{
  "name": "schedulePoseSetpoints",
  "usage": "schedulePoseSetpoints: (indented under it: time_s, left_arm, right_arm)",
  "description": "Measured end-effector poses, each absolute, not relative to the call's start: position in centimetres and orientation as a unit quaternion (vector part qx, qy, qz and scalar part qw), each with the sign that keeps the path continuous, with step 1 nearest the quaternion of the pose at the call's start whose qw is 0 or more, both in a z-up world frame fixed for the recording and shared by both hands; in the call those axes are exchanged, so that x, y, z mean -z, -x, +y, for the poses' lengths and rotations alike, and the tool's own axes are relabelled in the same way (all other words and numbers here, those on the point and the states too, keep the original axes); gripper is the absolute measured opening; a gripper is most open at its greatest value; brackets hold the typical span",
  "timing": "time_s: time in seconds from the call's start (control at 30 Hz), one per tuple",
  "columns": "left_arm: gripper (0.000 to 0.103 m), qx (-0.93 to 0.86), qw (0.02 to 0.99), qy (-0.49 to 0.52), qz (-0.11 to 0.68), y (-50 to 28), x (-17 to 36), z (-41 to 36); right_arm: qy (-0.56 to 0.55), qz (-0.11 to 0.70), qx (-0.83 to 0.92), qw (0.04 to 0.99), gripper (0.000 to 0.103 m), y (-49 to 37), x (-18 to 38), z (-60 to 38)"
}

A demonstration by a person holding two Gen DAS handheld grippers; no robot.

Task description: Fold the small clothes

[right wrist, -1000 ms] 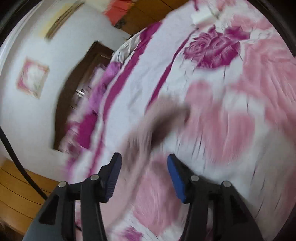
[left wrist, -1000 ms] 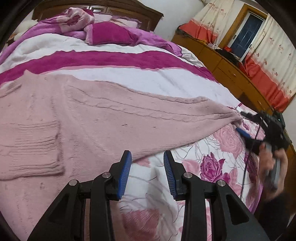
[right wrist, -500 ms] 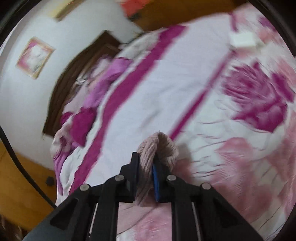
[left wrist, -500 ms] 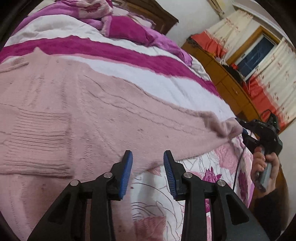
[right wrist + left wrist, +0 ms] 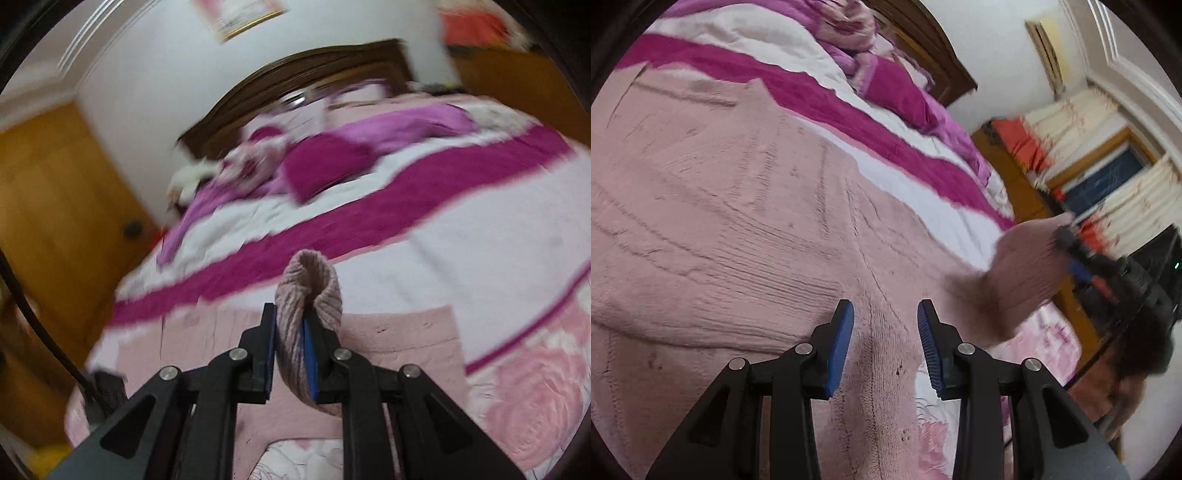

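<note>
Since half a second ago, the sleeve cuff (image 5: 308, 291) has been lifted off the bedspread (image 5: 480, 229) by the right gripper (image 5: 290, 354) and carried inward, toward the body of the pink knitted sweater (image 5: 720, 229). The jaws of this gripper are clamped on the ribbed cuff, which stands up between them as a small folded loop. In the left wrist view the raised sleeve (image 5: 1019, 273) is seen at the right side, blurred by motion, with the right gripper behind it.

The left gripper (image 5: 885, 343) hangs low over the sweater near its lower edge; its jaws are apart and nothing is held between them. Whether its fingertips touch the knit cannot be told.

The sweater lies spread flat on the bed, and its body extends to the left and away from the left gripper. The long axis of the sleeve runs from the shoulder region outward to the right, so the fold is judged to go from right to left, across the body. The right hand is clearly the nearer one for this, as the cuff is already held by it. The left gripper is well placed to press the body down.
</note>
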State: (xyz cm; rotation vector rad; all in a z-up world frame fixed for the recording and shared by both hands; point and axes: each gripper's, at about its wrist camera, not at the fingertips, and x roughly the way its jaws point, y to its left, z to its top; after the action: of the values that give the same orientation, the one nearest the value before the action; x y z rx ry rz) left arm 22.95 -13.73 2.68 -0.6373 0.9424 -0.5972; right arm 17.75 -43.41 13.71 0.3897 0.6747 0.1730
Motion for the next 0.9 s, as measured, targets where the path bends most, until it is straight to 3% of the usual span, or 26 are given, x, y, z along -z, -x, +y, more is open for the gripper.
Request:
schedulePoseSetpoints:
  time_s: [0.03, 0.07, 0.13, 0.37, 0.5, 0.63, 0.8, 0.9]
  left_arm:
    - [0.013, 0.281, 0.797, 0.312, 0.434, -23.0, -2.6, -13.1]
    - [0.013, 0.284, 0.794, 0.323, 0.429, -23.0, -2.6, -12.7]
    - [0.013, 0.288, 0.791, 0.335, 0.424, -23.2, -2.7, -12.2]
    - [0.016, 0.295, 0.777, 0.373, 0.412, -23.8, -2.8, -12.5]
    - [0.033, 0.308, 0.760, 0.360, 0.445, -24.9, -1.9, -14.6]
    - [0.033, 0.319, 0.728, 0.346, 0.499, -25.4, 0.4, -17.1]
    - [0.034, 0.300, 0.737, 0.348, 0.496, -26.0, 0.1, -18.9]
    - [0.000, 0.288, 0.735, 0.352, 0.503, -26.5, 0.3, -19.5]
  right_arm:
    - [-0.168, 0.334, -0.072, 0.924, 0.029, -17.7, -13.6, -42.0]
    - [-0.144, 0.341, -0.048, 0.928, 0.049, -17.4, -13.5, -41.0]
    - [-0.134, 0.330, -0.021, 0.934, 0.059, -15.8, -13.3, -40.0]
    - [-0.244, 0.307, 0.036, 0.919, 0.059, -8.9, -10.3, -44.2]
    - [-0.313, 0.336, 0.020, 0.888, 0.059, -8.3, -5.0, -45.6]
    - [-0.344, 0.407, 0.026, 0.846, 0.059, -10.0, -0.6, -46.5]
    - [-0.420, 0.376, -0.004, 0.826, 0.059, -10.4, -0.1, -48.4]
    - [-0.452, 0.370, -0.018, 0.812, 0.059, -10.3, 0.7, -48.5]
